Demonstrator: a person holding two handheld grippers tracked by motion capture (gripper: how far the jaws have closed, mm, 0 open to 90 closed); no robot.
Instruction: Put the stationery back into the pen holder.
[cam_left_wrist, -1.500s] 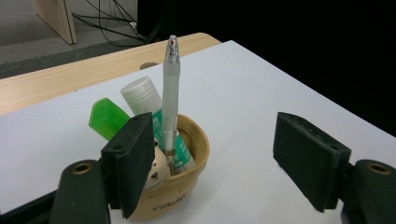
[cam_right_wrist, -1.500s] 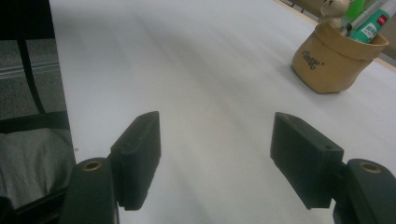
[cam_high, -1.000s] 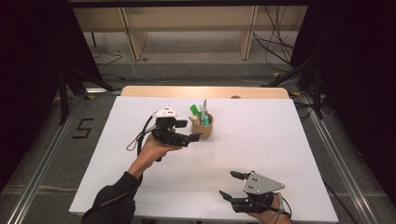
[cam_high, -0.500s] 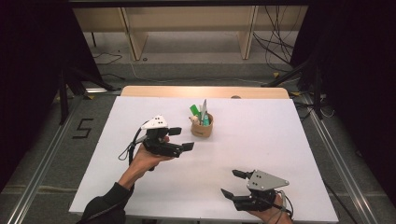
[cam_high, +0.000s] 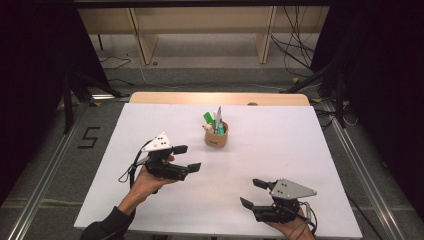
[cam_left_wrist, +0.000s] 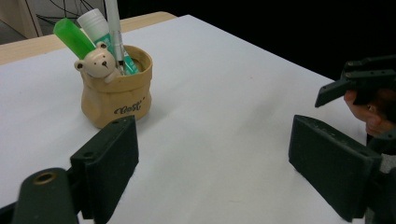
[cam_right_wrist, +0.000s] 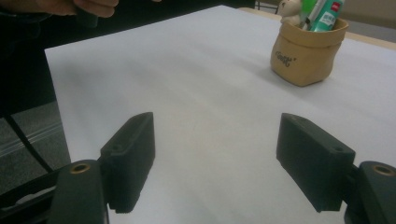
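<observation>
Tan and soft-looking, the cup (cam_high: 216, 136) is stood upright on the white table (cam_high: 280, 150), a little toward the far edge from the middle. A small bear (cam_left_wrist: 99, 63) is fixed to its rim. A green marker (cam_left_wrist: 73, 37), a white tube (cam_left_wrist: 95, 23) and a thin pen (cam_left_wrist: 113, 28) are held inside it, all pointing up and leaning a bit; what the tube really is cannot be read well from here.

The left gripper (cam_high: 186, 158) is held above the table, near the cup and on its near-left side. Its jaws are spread wide and nothing is held in them. They are aimed past the cup's near side, so a small turn toward the far edge would be needed to face it.

The right gripper (cam_high: 253, 193) is kept low by the near edge, well apart from the cup, to its near-right. Its jaws are spread wide too, with nothing between them.

The cup is closer to the left gripper. Bare table is found all around the cup, so plenty of room is left for moving.
</observation>
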